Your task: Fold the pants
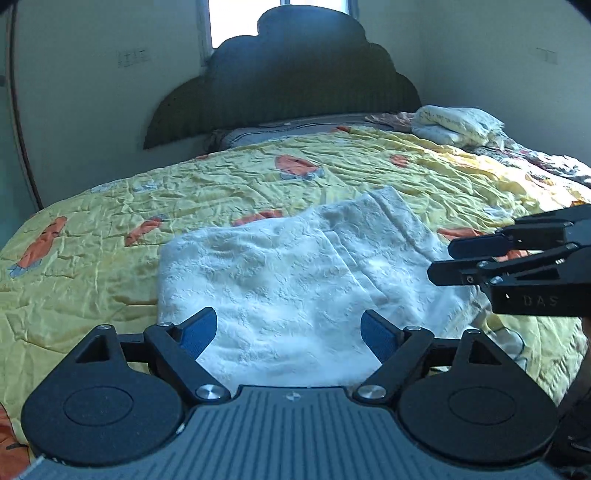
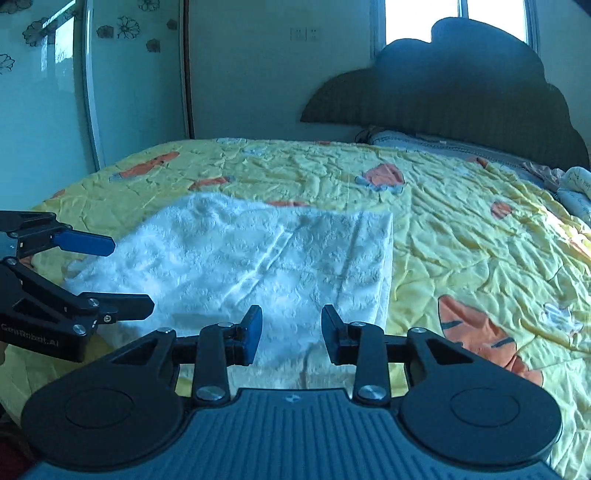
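The white pants (image 1: 295, 273), made of a nubbly, embossed cloth, lie folded in a rough rectangle on the bed (image 1: 110, 221), on top of a crumpled yellow quilt (image 2: 461, 229) printed with orange shapes, toward the near edge of the mattress. From the right side one folded layer can be seen lying over another, with a seam running slantwise across the top and a straight edge on the side facing the middle of the quilt. The left claw (image 1: 290, 332) hangs above the near part of the pants with its blue-padded fingers (image 1: 199, 328) spread wide apart and nothing between them. The right claw (image 2: 291, 332) sits over the near right corner of the cloth, its jaws parted by a narrow gap; the pants show through that gap but the pads do not pinch them. Each claw shows in the other's view, coming in from the side just above the fabric. At the far end stands a dark headboard (image 1: 288, 85) with a scalloped top, a bright window (image 2: 458, 18) behind it. A bundle of pale bedding (image 1: 458, 123) is heaped at the far right corner of the bed, well away from the pants. On the left wall there is a glossy panel with flower decals (image 2: 125, 27).
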Available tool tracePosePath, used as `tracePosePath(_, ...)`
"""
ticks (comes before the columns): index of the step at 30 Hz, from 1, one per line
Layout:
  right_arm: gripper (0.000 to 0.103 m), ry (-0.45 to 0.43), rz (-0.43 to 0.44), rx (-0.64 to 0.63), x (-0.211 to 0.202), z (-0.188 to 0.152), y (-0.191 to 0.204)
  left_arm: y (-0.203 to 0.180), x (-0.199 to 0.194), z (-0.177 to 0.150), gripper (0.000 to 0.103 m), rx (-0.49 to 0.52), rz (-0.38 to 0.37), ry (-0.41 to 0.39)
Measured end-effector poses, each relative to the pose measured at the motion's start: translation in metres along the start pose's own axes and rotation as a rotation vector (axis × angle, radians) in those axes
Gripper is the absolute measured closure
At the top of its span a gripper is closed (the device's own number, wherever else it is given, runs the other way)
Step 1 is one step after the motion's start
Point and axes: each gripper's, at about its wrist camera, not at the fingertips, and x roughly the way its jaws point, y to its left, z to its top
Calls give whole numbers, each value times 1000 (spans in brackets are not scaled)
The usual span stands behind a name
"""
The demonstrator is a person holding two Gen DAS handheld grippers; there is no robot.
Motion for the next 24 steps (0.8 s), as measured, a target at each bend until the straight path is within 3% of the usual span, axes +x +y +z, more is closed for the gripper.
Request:
tracePosePath(7,69,71,-34,-32,15,-15,1,3,20,-4,16,-106,3,124)
tracePosePath(11,69,68,-35,-24,11,-14,-3,-5,20,-5,15,-74,37,122)
tracePosePath(24,67,75,-34,-50,13,-15,-2,-8,20,-5,14,-63,40,131)
